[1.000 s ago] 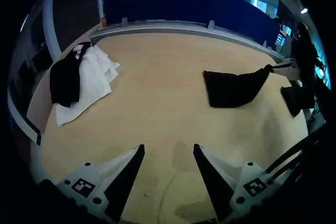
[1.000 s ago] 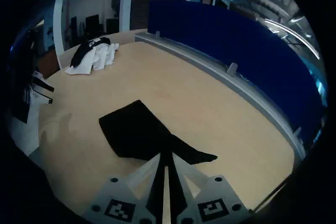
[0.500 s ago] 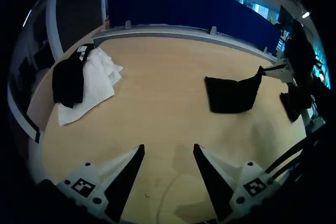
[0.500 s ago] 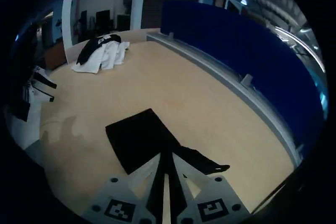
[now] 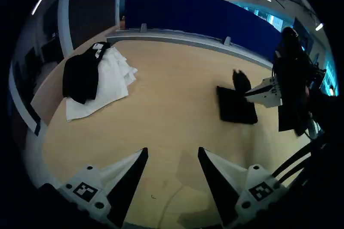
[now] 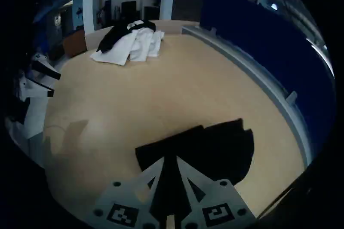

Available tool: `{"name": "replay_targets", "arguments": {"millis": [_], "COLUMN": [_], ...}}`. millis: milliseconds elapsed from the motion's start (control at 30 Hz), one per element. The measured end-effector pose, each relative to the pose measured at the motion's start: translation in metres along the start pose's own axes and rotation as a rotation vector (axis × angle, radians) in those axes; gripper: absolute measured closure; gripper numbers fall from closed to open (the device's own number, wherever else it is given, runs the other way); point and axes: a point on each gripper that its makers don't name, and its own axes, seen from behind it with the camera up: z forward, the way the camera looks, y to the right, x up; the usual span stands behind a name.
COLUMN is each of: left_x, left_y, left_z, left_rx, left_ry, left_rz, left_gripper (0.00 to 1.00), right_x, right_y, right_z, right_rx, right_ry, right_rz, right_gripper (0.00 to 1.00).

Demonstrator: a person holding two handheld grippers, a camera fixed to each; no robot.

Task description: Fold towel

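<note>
- My left gripper [image 5: 172,149] hangs over bare wood at the near edge of the table [image 5: 172,83], its two fingers spread wide with nothing between them.
- The black towel [image 5: 235,108] lies well apart from that gripper, ahead and off to its right, toward the far right part of the table.
- In the left gripper view the towel looks like a small dark rectangle lying flat, with one flap raised above its far edge.
- My right gripper [image 6: 170,157] has its fingers drawn almost together, and black cloth sits pinched in the narrow gap between them.
- From the right gripper view, the towel spreads out from the fingertips, forward and to the right. Its far edge is stepped and its right side is rounded.
- In the left gripper view the white body of the right gripper reaches in over the towel's right edge, with a person in dark clothing just behind it.
- A pile of white and black cloths [image 5: 101,78] sits at the far left corner, well apart from the towel and from both grippers.
- A blue partition [image 5: 193,14] runs along the far edge of the table.
</note>
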Motion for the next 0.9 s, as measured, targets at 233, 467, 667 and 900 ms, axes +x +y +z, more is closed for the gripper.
{"name": "replay_targets", "arguments": {"millis": [233,467,667,900], "left_x": [-0.007,-0.007,-0.005,-0.004], "left_y": [-0.007,-0.012,-0.012,-0.009], "left_z": [-0.003,-0.003,-0.001,0.001], "left_rx": [0.01,0.007,0.003,-0.003], "left_ry": [0.0,-0.001,-0.001,-0.001], "left_rz": [-0.022,-0.032,-0.031,-0.023], "left_gripper": [0.14,0.14,0.14,0.14], "right_x": [-0.021,-0.019,-0.016,-0.019], "right_y": [-0.025,-0.018,-0.009,-0.004], "right_z": [0.036,0.033,0.024,0.011], "right_rx": [0.046,0.03,-0.003,-0.026], "right_ry": [-0.061,-0.06,-0.035,-0.015], "right_rz": [0.04,0.038,0.035,0.047], "right_gripper": [0.95,0.79,0.25,0.0]}}
